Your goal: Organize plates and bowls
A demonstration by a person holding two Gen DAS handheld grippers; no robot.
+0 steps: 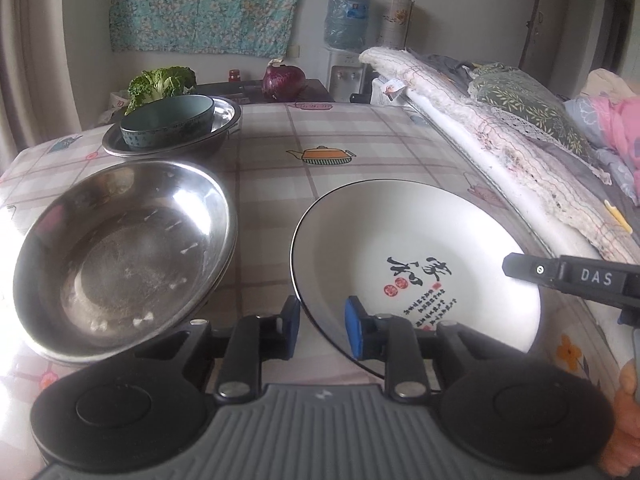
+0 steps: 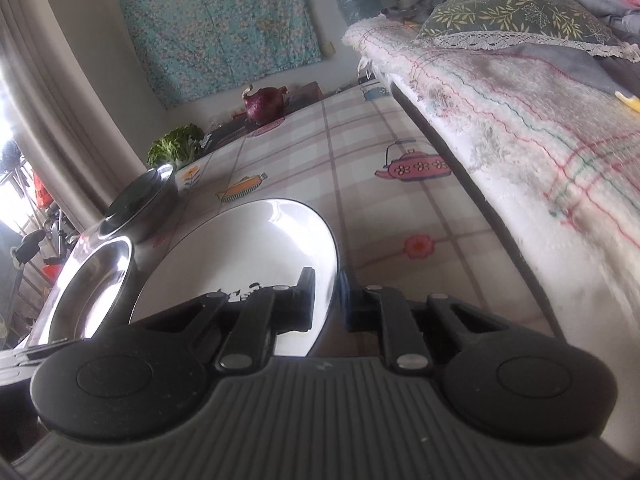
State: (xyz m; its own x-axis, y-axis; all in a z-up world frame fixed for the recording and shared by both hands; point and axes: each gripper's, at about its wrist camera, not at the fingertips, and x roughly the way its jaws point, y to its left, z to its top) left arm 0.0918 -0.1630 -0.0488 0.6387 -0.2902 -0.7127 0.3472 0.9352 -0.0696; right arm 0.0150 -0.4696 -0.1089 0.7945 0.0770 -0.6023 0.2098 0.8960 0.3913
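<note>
A white plate (image 1: 400, 240) with black and red writing lies on the checked tablecloth, right of a stack of steel bowls (image 1: 120, 248). My left gripper (image 1: 322, 328) is shut on the plate's near-left rim, one blue pad inside the plate and one outside. My right gripper (image 2: 326, 304) is shut on the opposite rim of the white plate (image 2: 240, 248); one of its fingers (image 1: 520, 268) reaches in over the plate's right edge in the left wrist view. Farther back, a teal bowl (image 1: 168, 120) sits inside a steel basin (image 1: 228, 120).
A green cabbage (image 1: 160, 80) and a red onion (image 1: 284, 82) lie at the table's far end. A bed with blankets (image 1: 520, 128) runs along the table's right edge. A water dispenser (image 1: 346, 16) stands by the wall. Part of a hand (image 1: 628, 400) shows at lower right.
</note>
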